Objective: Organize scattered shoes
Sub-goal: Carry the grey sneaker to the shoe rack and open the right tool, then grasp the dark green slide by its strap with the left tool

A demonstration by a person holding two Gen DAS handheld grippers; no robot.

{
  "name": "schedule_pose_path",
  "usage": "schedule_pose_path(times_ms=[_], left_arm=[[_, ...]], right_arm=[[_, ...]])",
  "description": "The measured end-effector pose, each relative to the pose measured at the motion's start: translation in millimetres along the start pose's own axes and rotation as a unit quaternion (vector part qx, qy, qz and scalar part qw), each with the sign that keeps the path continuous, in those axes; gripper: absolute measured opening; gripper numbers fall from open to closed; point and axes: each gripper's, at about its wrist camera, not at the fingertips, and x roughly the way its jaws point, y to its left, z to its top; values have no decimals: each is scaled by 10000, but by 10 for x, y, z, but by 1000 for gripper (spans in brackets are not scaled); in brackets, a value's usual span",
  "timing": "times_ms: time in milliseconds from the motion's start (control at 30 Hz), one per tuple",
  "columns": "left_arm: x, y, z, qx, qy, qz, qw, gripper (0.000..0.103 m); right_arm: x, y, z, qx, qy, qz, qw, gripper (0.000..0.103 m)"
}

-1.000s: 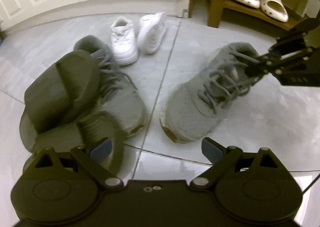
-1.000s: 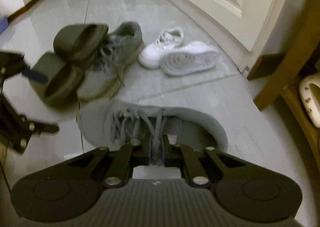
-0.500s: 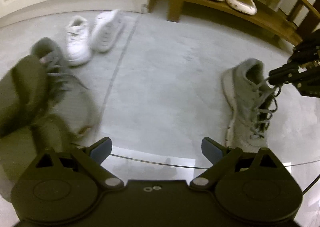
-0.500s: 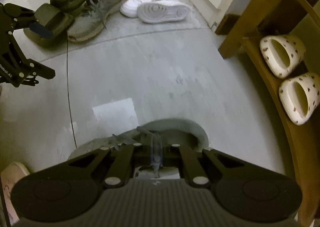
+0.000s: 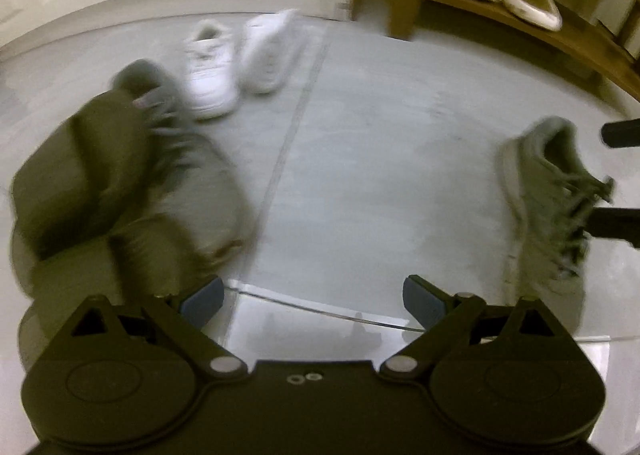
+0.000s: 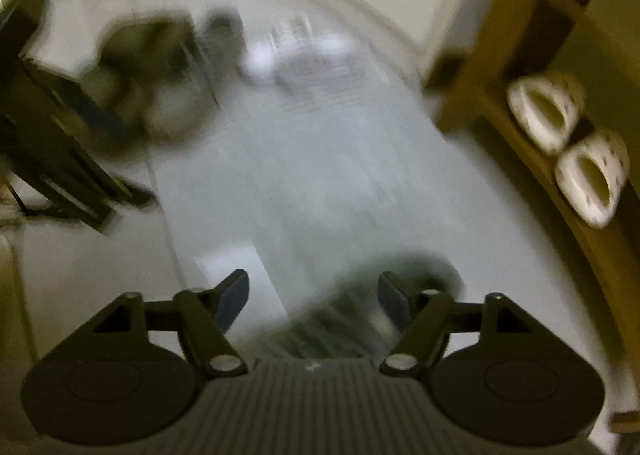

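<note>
Both grippers point steeply down at the pale tiled floor, each seen from its own wrist camera.

The left gripper hangs over the floor with its jaws spread wide and nothing between the blue pads. Just beyond its left finger lies a blurred heap: two dark olive slippers piled against a grey laced sneaker. Further on, near the white door, a pair of white sneakers sits side by side, one of them tipped onto its side.

The right gripper is also angled downward, and its jaws are opening; the pads press on nothing. Under it, low in the right wrist view, the second grey sneaker lies on the floor, its laced top just below and between the fingers, though blur hides whether a pad brushes it. In the left wrist view this sneaker rests on the tiles at the right, toe toward the camera, well apart from the heap, with the right gripper's dark finger ends at its laces.

A wooden shoe rack stands to the right, and a pair of cream spotted slippers sits on its low shelf
</note>
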Motion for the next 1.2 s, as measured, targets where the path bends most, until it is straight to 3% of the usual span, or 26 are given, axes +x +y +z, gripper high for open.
schedule_pose_path(times_ms=[67, 233, 467, 633, 833, 933, 1200], left_arm=[[-21, 178, -3, -269, 4, 151, 9995, 97], [-109, 606, -44, -773, -5, 545, 9955, 97], [-210, 1289, -201, -1593, 42, 903, 9831, 97], [-213, 1675, -266, -2111, -312, 466, 9759, 97], [1, 1810, -257, -1959, -397, -321, 9793, 94], [12, 1882, -293, -2236, -585, -791, 9697, 94], [46, 1822, -257, -2138, -595, -671, 9727, 94]], right_arm=[[36, 105, 110, 79, -337, 278, 9990, 87], [448, 470, 507, -192, -722, 756, 9943, 87], [723, 876, 866, -527, -887, 1279, 9864, 87], [810, 1012, 853, -346, -766, 1407, 9865, 87], [800, 955, 745, -116, -650, 1218, 9904, 87], [792, 929, 696, -46, -595, 1106, 9921, 87], [799, 949, 673, -15, -553, 1123, 9921, 87]])
